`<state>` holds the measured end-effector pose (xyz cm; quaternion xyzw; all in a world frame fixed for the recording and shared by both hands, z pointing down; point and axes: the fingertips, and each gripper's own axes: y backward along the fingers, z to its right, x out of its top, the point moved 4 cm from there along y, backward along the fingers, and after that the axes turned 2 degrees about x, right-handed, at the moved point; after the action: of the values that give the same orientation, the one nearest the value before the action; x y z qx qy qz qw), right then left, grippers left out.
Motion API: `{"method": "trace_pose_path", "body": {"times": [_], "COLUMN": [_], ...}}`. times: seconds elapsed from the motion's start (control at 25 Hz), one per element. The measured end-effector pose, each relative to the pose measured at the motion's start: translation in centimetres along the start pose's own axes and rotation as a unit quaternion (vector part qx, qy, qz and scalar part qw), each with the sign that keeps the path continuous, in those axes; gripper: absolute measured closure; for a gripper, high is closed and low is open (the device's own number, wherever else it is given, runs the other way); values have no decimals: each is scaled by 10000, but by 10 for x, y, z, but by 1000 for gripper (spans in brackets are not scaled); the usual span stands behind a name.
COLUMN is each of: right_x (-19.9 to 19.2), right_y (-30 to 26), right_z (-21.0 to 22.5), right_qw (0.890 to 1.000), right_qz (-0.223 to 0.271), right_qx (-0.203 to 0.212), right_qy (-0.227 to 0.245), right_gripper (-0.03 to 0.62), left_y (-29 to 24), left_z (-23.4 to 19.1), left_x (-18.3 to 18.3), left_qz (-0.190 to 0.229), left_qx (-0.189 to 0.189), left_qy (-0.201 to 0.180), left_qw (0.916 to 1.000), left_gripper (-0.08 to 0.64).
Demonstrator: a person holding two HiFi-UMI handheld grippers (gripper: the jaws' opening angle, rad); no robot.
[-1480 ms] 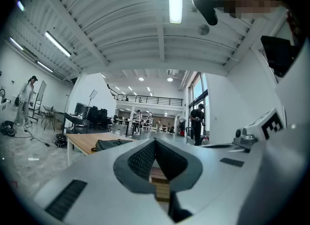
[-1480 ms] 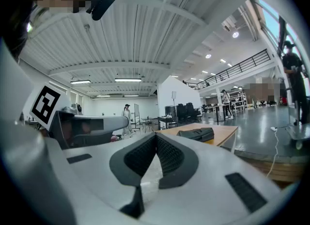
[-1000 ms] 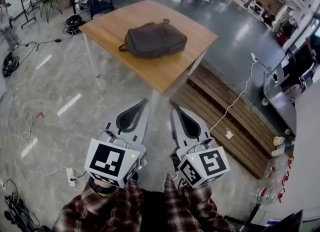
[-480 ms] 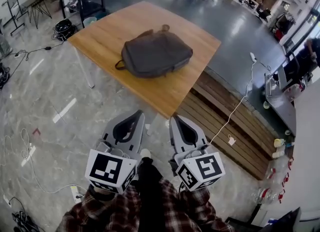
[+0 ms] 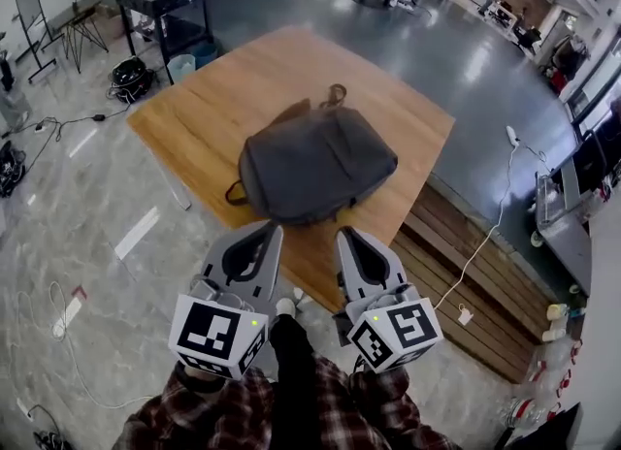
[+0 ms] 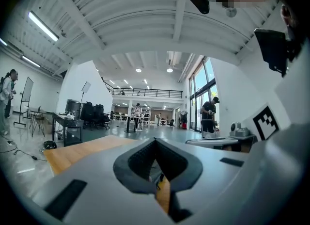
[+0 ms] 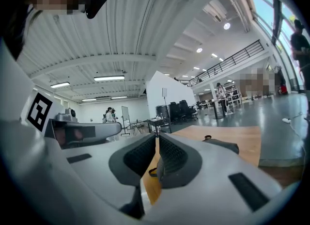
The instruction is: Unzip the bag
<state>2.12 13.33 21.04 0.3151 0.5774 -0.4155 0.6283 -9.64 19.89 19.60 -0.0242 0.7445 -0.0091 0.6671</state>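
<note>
Standing short of the desk (image 5: 194, 118), with the unzipping not begun.
Bag (image 5: 315, 162) lies flat mid-desk at 12 o'clock from the person, handle loop (image 5: 335, 96) at its 12 o'clock end, no opening showing. Left tool (image 5: 270, 229) and right tool (image 5: 345, 236) hang side by side near its 6 o'clock edge, jaws pressed together on nothing. Finding the zip pull, gripping it and drawing it along all remain.

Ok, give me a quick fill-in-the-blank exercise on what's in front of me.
The grey backpack lies on a ____ table. The left hand-held gripper and the right hand-held gripper both have their jaws ____. The number of bags on the table is ____.
Missing words: wooden, shut, one.
</note>
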Motion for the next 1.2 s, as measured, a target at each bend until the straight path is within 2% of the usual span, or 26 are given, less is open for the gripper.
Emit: {"method": "trace_pose_path", "body": {"times": [0.12,0.32,0.56,0.8,0.96,1.08,1.2], "right_x": [19,39,41,45,35,14,-10], "right_y": [-37,-75,-97,-108,-108,-106,-109], "right_z": [32,89,127,156,173,186,204], "right_qw": [10000,9999,9988,9962,9923,9865,9824], "right_qz": [-32,1,-134,-169,-280,-500,-712], "right_qx": [86,-125,-456,-846,-1197,-1528,-1662], "right_qy": [4,-66,-69,-76,-165,-305,-471], "right_gripper": [577,577,578,578,578,578,578], "left_y": [-53,-123,-177,-225,-254,-275,-295], "left_z": [-15,-28,-36,-35,-28,-21,-17], "left_x": [19,32,29,28,5,-32,-72], "left_qz": [78,87,-80,-283,-739,-1276,-1800], "left_qx": [-91,-283,-564,-1051,-1489,-1772,-1935], "left_qy": [-32,-40,34,-121,-330,-568,-749], "left_qw": [9999,9996,9984,9940,9855,9742,9615], "left_gripper": [551,551,551,551,551,551,551]}}
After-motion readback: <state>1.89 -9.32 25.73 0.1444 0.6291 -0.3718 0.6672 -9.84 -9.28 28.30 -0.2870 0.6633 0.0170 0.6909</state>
